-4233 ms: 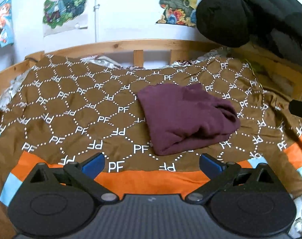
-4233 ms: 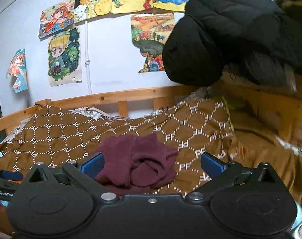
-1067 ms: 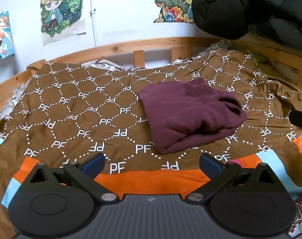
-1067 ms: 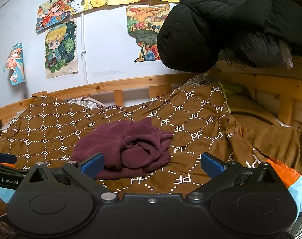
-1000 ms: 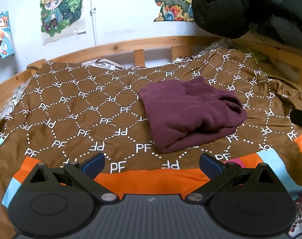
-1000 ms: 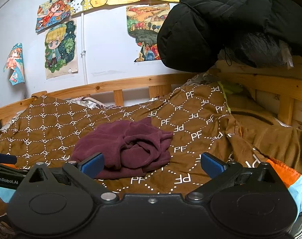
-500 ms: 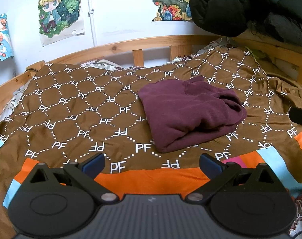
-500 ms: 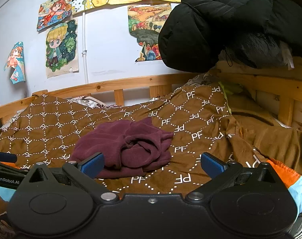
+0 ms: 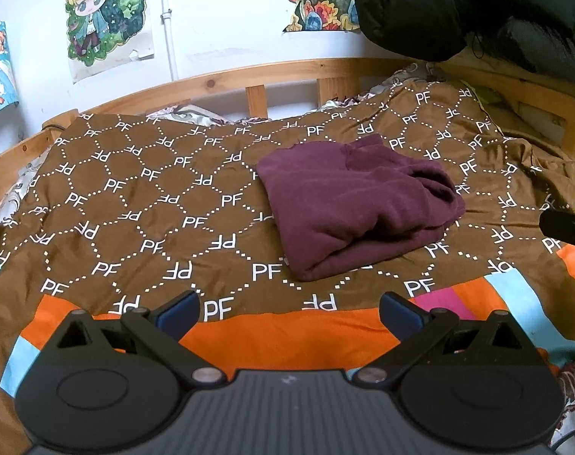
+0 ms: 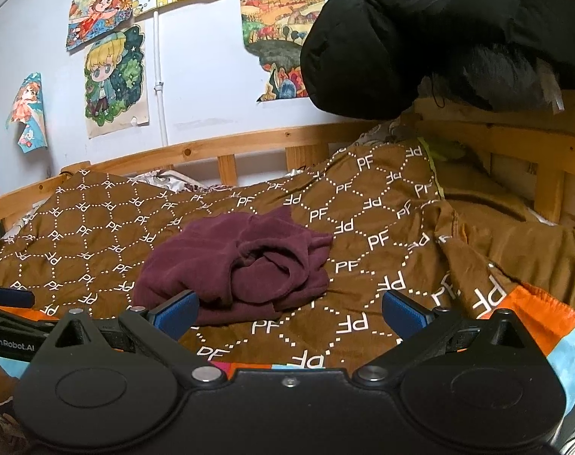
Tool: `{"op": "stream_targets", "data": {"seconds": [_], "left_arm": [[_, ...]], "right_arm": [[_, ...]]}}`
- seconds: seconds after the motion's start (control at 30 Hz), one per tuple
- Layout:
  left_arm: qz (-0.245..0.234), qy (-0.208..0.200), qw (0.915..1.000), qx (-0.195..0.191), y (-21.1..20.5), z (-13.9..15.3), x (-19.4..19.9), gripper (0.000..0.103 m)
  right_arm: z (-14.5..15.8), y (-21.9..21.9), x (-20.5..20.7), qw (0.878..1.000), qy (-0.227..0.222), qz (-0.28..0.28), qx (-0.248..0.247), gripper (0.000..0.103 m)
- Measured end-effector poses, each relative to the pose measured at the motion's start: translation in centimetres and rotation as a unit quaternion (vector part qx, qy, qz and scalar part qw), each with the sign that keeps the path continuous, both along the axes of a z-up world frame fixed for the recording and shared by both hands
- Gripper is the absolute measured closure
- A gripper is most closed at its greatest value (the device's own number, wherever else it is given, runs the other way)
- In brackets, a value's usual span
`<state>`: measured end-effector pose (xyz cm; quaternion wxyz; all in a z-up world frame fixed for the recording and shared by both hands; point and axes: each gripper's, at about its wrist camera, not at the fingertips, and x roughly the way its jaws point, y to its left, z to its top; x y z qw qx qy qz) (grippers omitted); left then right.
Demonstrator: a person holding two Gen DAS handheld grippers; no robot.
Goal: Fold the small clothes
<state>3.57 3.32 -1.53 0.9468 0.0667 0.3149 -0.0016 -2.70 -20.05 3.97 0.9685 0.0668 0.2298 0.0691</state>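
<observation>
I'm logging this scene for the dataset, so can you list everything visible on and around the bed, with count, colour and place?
Garment: one, maroon, folded in a bundle on the blanket, right of centre.
Blanket: one, brown with white PF lettering, orange, blue and pink border, covering the bed.
Bed rail: one, light wood, behind the blanket.
Jacket: one, black, padded, piled top right.
Posters: several, colourful cartoon drawings, on the white wall.
Pipe: one, white, upright on the wall.
Left gripper: black with blue pads, open, empty.
Right gripper: same, open, empty.

Wooden bed rail [image 9: 226, 79] (pine-coloured) below postered wall [image 10: 196, 38].
</observation>
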Motion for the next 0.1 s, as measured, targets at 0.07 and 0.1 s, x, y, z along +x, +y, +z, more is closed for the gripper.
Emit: {"op": "stream_targets", "data": {"seconds": [0.07,0.1], "left_arm": [[0.000,0.002,1.0000,0.000,0.03,-0.04,0.04,0.000],[0.001,0.004,1.0000,0.000,0.01,-0.04,0.08,0.000]], "right_arm": [[-0.04,-0.01,0.01,1.000,0.002,-0.001,0.000,0.001],[-0.03,-0.03,0.06,1.000,0.003,-0.001,0.000,0.001]]}}
